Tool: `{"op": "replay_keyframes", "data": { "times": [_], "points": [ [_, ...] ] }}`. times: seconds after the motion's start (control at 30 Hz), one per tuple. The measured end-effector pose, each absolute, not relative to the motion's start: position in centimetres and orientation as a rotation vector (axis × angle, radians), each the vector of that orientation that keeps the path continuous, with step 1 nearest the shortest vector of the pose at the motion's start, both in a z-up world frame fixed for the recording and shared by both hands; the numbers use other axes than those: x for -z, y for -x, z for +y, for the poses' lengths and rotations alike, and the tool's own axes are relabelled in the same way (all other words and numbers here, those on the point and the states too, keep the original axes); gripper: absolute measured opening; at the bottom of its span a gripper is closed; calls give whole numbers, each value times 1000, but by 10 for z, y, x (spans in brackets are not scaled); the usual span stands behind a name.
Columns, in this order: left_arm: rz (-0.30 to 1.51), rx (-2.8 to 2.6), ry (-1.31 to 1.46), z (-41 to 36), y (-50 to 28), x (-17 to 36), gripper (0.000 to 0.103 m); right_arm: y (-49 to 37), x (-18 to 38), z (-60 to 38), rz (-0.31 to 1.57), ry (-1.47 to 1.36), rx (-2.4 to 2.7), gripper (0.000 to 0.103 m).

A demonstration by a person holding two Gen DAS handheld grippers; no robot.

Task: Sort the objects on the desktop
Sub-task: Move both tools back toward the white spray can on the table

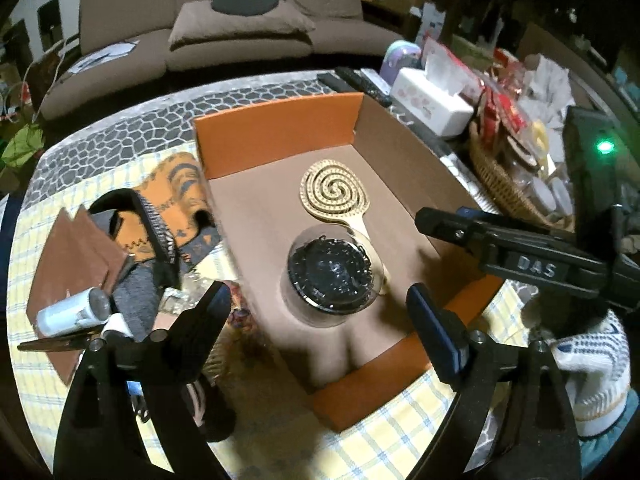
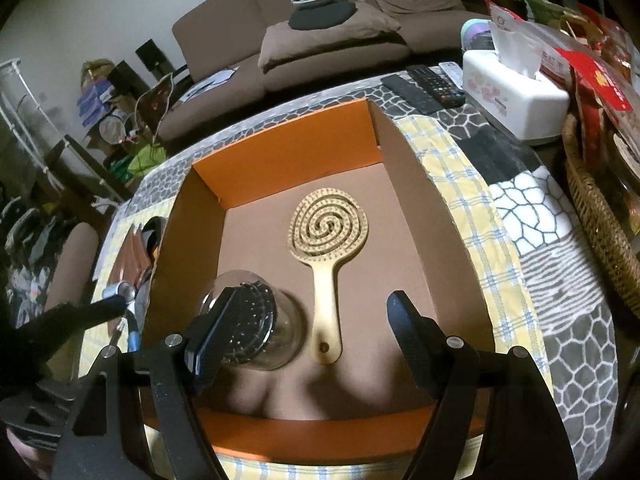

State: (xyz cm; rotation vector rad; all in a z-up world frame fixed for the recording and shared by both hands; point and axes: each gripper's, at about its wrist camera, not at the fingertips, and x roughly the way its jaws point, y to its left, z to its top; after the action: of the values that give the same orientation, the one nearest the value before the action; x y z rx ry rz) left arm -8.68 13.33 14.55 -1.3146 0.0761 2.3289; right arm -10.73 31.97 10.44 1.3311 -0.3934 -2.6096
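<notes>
An orange cardboard box (image 1: 280, 128) (image 2: 288, 144) lies open on the checked cloth. Inside it lie a gold spiral hairbrush (image 1: 332, 192) (image 2: 328, 228) and a round black brush in a clear dome case (image 1: 328, 276) (image 2: 256, 320), which rests against the gold handle. My left gripper (image 1: 318, 300) hangs open over the near part of the box, and its pads touch nothing. My right gripper (image 2: 312, 308) (image 1: 440, 224) is open too, above the box. In the right wrist view its left finger (image 2: 216, 332) hides part of the dome case.
Left of the box lie a black comb (image 1: 156, 232), brown leather pieces (image 1: 76, 248), a white cylinder (image 1: 68, 312) and an orange patterned cloth (image 1: 184, 188). A tissue box (image 2: 512, 92), remotes (image 2: 432, 80) and a wicker basket (image 2: 600, 232) crowd the right. A sofa stands behind.
</notes>
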Motion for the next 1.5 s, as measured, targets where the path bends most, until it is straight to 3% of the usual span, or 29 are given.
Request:
{"op": "replay_keyframes", "data": {
  "times": [0.1, 0.23, 0.33, 0.83, 1.5],
  "points": [
    [60, -2350, 1296, 120, 80, -152, 90, 108, -106, 314, -388, -1325, 2604, 77],
    [18, -2394, 1302, 102, 74, -153, 100, 107, -110, 298, -331, -1314, 2608, 77],
    [-18, -2410, 1320, 89, 72, -151, 102, 107, -110, 286, -283, -1316, 2607, 83],
    [-237, -2507, 1359, 11, 69, -138, 103, 102, -115, 227, -77, -1283, 2621, 88],
    [-265, -2730, 1373, -95, 70, -116, 103, 109, -117, 128, 71, -1250, 2548, 88]
  ]
}}
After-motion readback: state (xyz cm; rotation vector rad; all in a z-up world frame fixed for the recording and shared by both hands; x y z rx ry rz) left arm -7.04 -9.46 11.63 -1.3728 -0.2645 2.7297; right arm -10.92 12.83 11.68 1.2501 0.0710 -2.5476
